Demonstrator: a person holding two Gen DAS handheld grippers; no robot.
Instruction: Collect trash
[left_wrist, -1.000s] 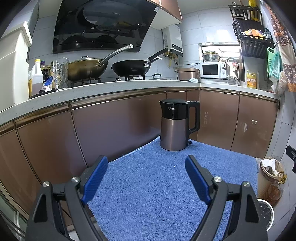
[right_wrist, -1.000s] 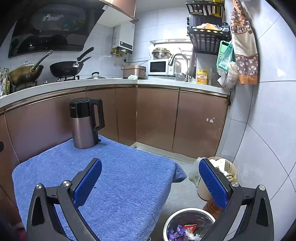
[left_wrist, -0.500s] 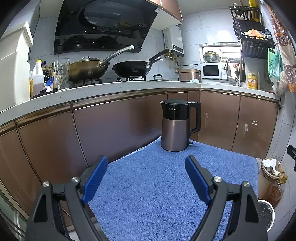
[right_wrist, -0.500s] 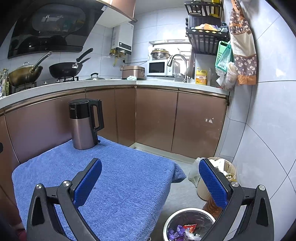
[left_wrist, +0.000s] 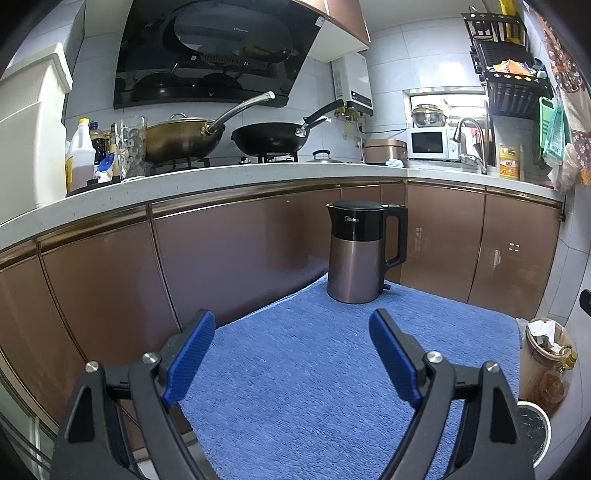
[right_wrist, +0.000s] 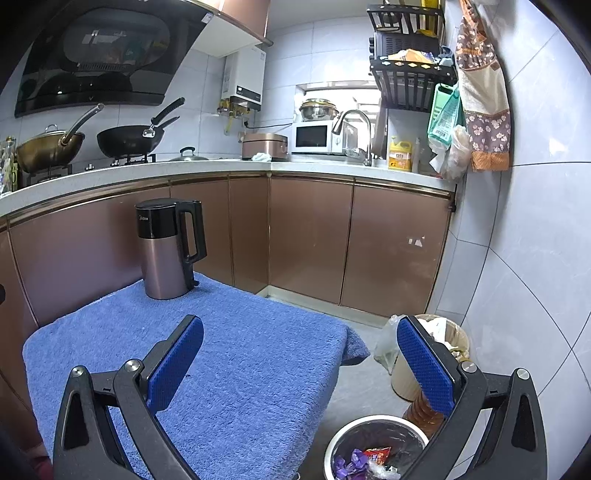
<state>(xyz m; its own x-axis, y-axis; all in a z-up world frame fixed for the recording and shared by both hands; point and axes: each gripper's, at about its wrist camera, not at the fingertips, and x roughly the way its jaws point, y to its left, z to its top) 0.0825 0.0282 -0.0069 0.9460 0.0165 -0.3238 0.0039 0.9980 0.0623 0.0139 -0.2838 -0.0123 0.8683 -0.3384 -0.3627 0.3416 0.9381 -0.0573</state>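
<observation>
Domestic kitchen. Evidence: range hood (left_wrist: 207, 55) at 11 o'clock above two woks (left_wrist: 181, 136) on a gas hob; microwave (right_wrist: 314, 138), tap (right_wrist: 354, 127) and dish rack (right_wrist: 410, 77) at 1 o'clock; brown base cabinets (right_wrist: 310, 236); tiled walls.

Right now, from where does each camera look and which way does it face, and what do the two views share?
Left wrist: sits behind the open left tool, above the blue towel, facing the stove side with the black wok; only the tool's two fingers show.
Right wrist: sits behind the open right tool, over the towel's right edge, facing the sink corner and, on the floor, the trash bin holding wrappers; only its fingers show.
Shared: the electric kettle upright on the towel, and the counter.
</observation>
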